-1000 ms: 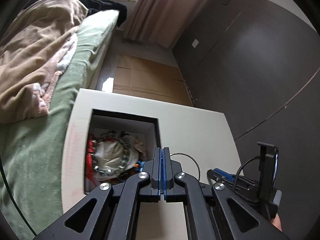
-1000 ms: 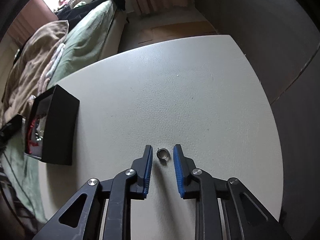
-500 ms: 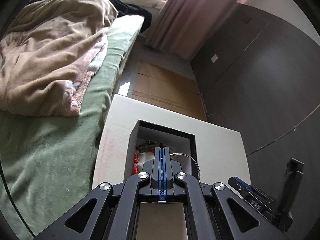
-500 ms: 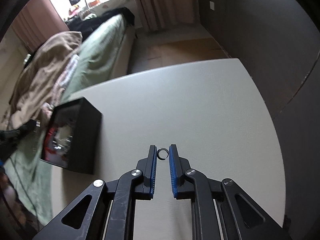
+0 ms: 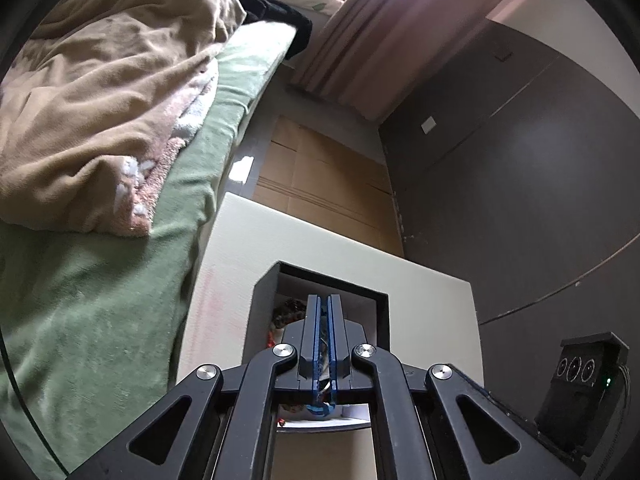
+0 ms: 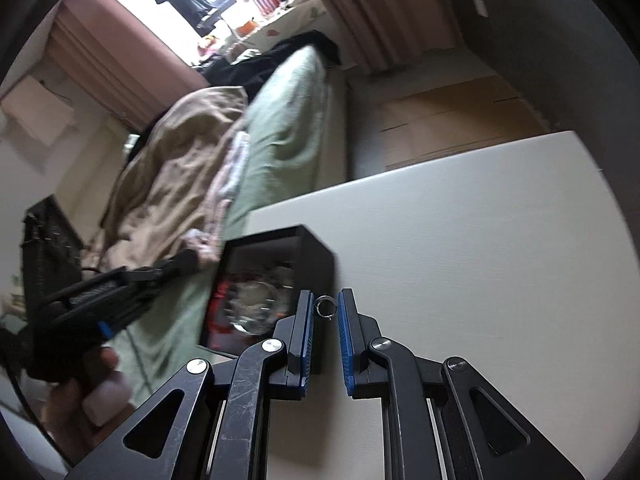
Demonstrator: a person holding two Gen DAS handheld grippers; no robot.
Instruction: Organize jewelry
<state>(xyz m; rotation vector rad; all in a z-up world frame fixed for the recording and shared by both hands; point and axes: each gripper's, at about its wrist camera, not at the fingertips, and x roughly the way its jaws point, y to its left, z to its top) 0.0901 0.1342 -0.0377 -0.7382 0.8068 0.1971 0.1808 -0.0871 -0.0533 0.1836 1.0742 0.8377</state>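
My right gripper [image 6: 326,307] is shut on a small silver ring [image 6: 326,306], pinched between the blue pads and held above the white table [image 6: 480,240], just right of the open black jewelry box [image 6: 316,248]. The box holds red beads, chains and a clear round piece. My left gripper [image 5: 324,304] is nearly shut and hovers over the same box [image 5: 260,320]; the bracelet seen earlier no longer shows at its tips. It also shows in the right wrist view [image 6: 120,292], blurred, at the left.
A bed with a green sheet [image 5: 100,320] and a tan blanket [image 5: 100,100] lies left of the table. Brown cardboard [image 5: 320,184] covers the floor behind it. A dark wall [image 5: 520,200] stands to the right. The right gripper's camera block [image 5: 580,384] shows at the lower right.
My right gripper closed on the ring, lifted it off the table and carried it left toward the box. My left gripper moved over the box and the wire bracelet left its tips.
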